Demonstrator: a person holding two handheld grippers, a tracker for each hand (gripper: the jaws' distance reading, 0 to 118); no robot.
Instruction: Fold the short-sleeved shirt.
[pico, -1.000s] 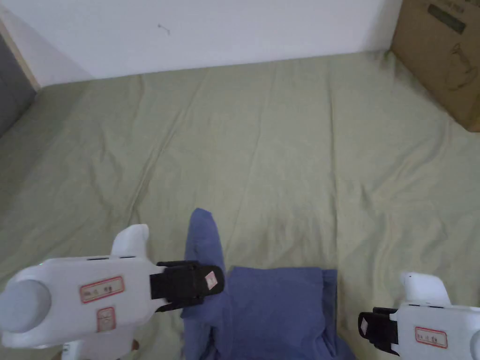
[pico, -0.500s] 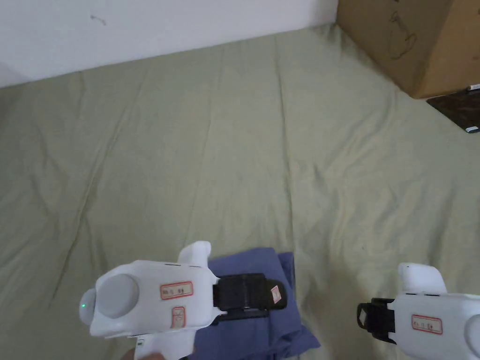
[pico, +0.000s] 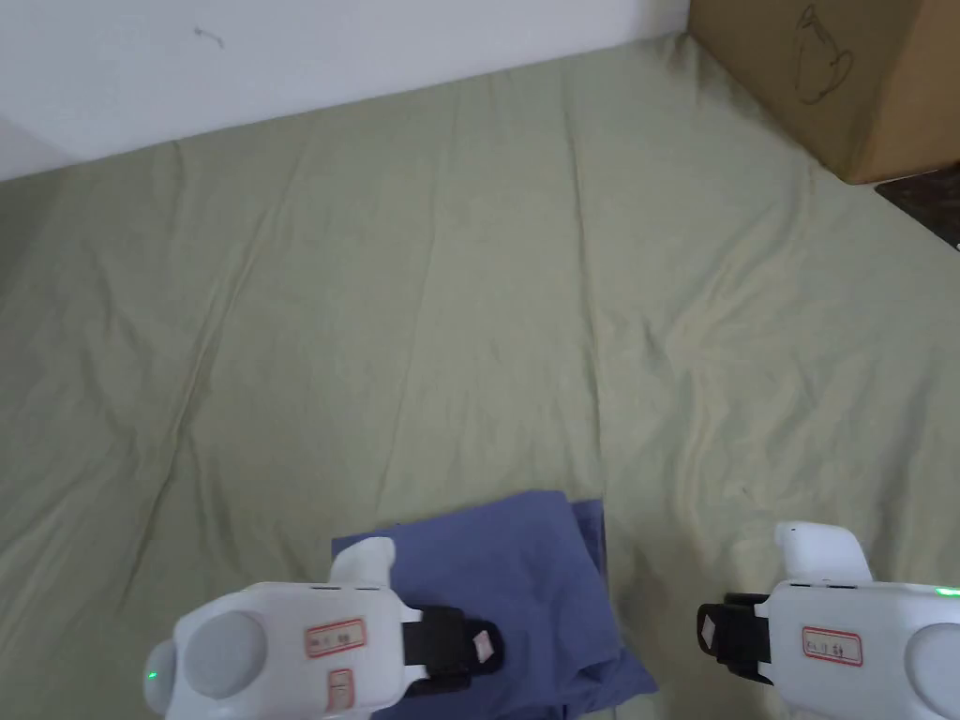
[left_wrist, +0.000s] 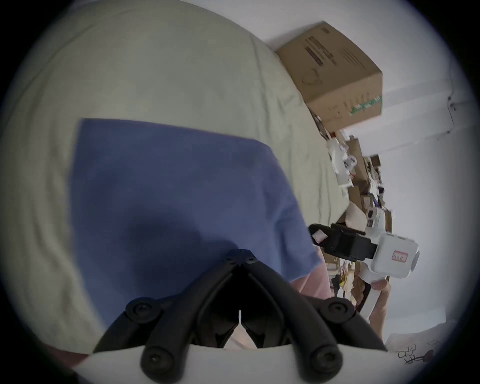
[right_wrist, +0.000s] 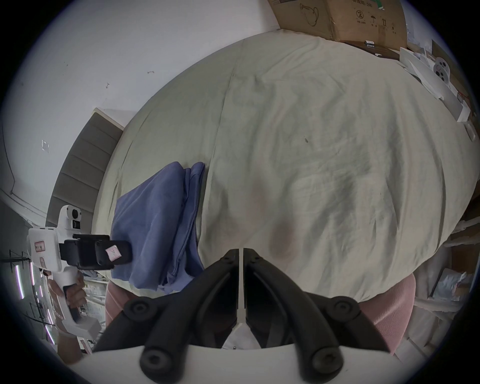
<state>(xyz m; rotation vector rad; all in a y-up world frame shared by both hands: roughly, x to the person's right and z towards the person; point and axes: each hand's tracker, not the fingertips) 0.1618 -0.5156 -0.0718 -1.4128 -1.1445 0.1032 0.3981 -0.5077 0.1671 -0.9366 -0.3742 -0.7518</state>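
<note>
The blue short-sleeved shirt (pico: 525, 581) lies folded into a compact rectangle at the near edge of the green sheet (pico: 422, 328). Several layered edges show along the shirt's right side (right_wrist: 192, 207). My left gripper (pico: 483, 647) hovers over the shirt's near left part, its jaws shut with nothing between them (left_wrist: 240, 251). My right gripper (pico: 708, 637) is off to the right of the shirt, above bare sheet. Its jaws are shut and hold nothing (right_wrist: 241, 250). A hand grips each handle.
A large cardboard box (pico: 844, 75) stands at the far right corner of the bed, with a dark flat object (pico: 923, 202) beside it. White wall runs along the far side. Clutter (left_wrist: 363, 181) piles up beyond the bed's right edge. A grey headboard (right_wrist: 80, 176) is at the left.
A second ago the left gripper held up a strip of the shirt at its left. That part now lies folded over the body, and the gripper has drawn back toward me. The camera also shifted.
</note>
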